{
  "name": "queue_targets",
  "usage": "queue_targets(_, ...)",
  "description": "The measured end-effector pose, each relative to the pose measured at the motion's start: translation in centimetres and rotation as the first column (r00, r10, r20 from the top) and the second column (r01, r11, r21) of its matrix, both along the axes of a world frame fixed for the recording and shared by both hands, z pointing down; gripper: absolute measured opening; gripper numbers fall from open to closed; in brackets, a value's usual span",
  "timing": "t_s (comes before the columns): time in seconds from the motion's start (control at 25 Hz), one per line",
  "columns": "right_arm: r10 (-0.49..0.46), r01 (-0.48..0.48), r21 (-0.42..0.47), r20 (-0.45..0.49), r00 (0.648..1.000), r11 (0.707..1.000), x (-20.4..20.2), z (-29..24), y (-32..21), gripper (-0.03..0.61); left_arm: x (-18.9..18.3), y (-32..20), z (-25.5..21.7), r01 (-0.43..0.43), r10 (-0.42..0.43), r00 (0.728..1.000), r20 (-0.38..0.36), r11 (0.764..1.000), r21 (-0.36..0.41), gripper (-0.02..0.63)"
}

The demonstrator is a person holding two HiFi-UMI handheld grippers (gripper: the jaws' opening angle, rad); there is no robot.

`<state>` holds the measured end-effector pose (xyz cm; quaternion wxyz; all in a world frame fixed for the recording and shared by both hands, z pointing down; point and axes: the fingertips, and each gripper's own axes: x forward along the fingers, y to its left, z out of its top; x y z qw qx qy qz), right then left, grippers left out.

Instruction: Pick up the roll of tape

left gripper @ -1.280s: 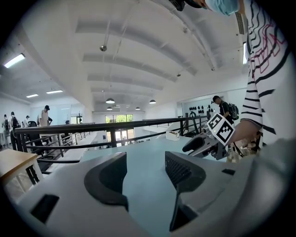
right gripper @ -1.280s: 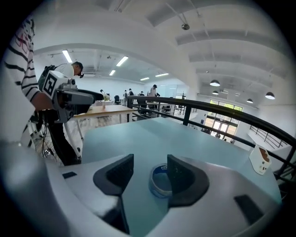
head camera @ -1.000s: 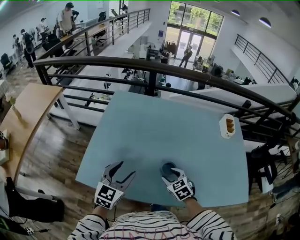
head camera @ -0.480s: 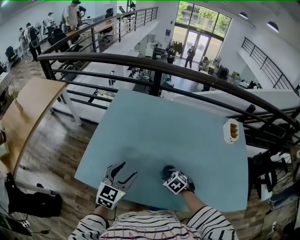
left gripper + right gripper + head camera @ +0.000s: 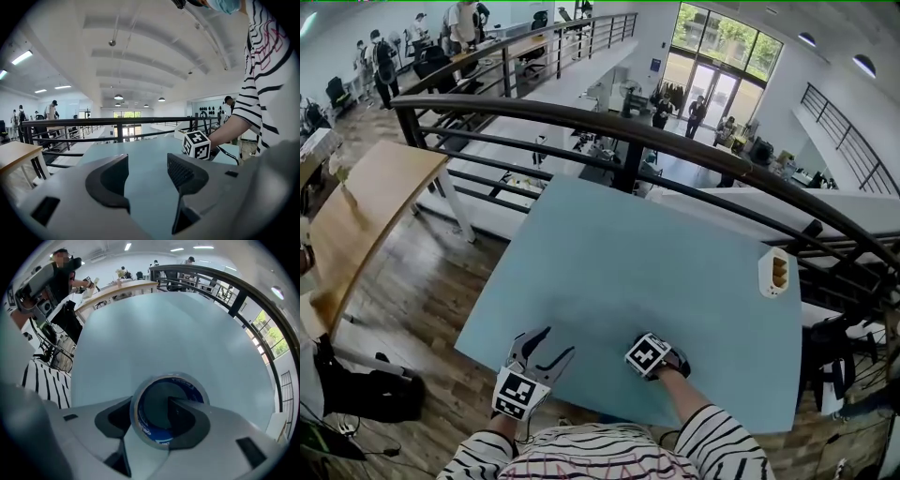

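A: What does the roll of tape (image 5: 143, 425) look like, and where is it?
B: It is a ring with a pale grey outer rim and a blue inner wall carrying white print. It sits on the pale blue bench (image 5: 628, 253), close to the near edge and right of the middle. Its open hole faces the right gripper view's camera

A: How is the right tool (image 5: 150, 417) posed?
B: Its jaws are apart and straddle the ring's wall. One jaw is just outside the roll. The other is inside the hole, with a gap between it and the blue wall. In the head view it tips down over the roll and hides it, with a bare forearm and striped sleeve (image 5: 722, 445) behind

A: And the left tool (image 5: 147, 176)?
B: Its jaws are apart with only bench between them. It is held at the near edge, left of the right tool

A: Any containers?
B: A small white tray (image 5: 777, 273) at the bench's right edge holds brownish-yellow pieces, too small to identify
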<state>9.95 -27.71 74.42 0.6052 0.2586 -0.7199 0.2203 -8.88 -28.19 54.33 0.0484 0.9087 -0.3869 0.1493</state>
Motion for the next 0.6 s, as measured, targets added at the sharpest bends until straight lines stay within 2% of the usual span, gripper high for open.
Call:
queue_targets(0.2,-0.032,0.03,-0.043,-0.041,0.999,0.999,-0.2,0.0,0.6,0.204,-1.3,0.4,0.1,0.026,-0.026,1.0,0.005,1.0,-0.007,0.239)
queue_targets(0.4,-0.098,0.096,-0.046,-0.029,0.995,0.994,-1.5,0.2,1.3,0.098,-1.6,0.7,-0.1,0.022,-0.022,1.0,0.002,1.0,0.0,0.239)
queue_targets(0.6,-0.094,0.094,-0.004,-0.034,0.995,0.996,-1.3,-0.1,1.6,0.084,-1.6,1.1,-0.2,0.015,-0.015,1.0,0.006,1.0,0.007,0.239)
